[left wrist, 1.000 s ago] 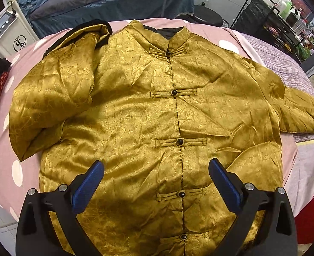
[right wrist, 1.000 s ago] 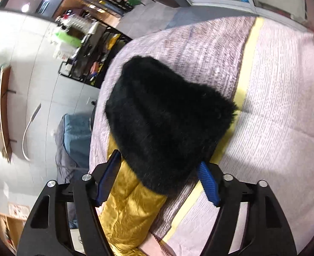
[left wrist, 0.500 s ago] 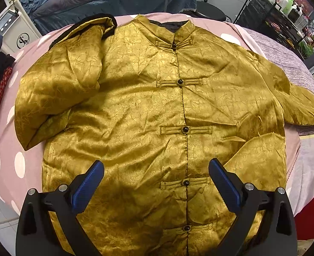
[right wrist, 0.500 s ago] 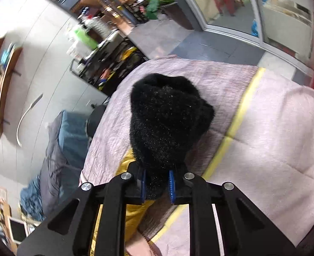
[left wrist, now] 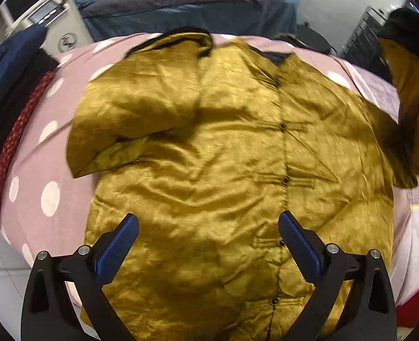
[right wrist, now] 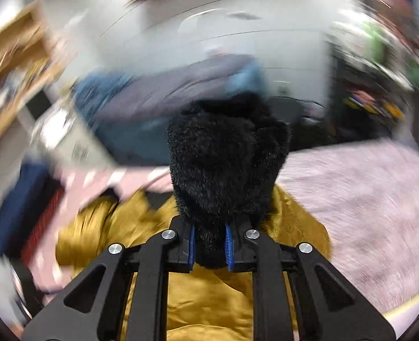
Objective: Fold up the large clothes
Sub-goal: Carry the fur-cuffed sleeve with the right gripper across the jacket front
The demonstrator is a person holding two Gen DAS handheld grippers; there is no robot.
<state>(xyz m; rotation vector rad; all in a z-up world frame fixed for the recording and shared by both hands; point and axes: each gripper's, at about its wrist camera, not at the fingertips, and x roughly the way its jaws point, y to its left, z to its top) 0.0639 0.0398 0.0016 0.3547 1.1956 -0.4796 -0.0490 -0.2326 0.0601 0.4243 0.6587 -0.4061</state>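
Note:
A gold satin jacket (left wrist: 223,156) with a row of black knot buttons lies front up on a pink spotted bed cover (left wrist: 35,176). Its left sleeve is folded in over the chest. My left gripper (left wrist: 208,237) hangs open above the lower front, touching nothing. The right sleeve (left wrist: 408,108) is lifted off the bed at the right edge, its black fur cuff (left wrist: 405,25) uppermost. In the right wrist view my right gripper (right wrist: 209,244) is shut on that fur cuff (right wrist: 226,170), with the gold cloth (right wrist: 203,295) trailing below. That view is blurred by motion.
Dark blue and red patterned clothes (left wrist: 7,108) lie at the bed's left edge. A second bed with grey and blue bedding (left wrist: 186,8) stands behind. A black wire rack (left wrist: 363,39) is at the back right, and a mauve blanket (right wrist: 360,207) covers the right side.
My right gripper closed on the fur cuff, then lifted it and swung it in over the jacket, rolling as it went. The left gripper drifted slightly, staying open.

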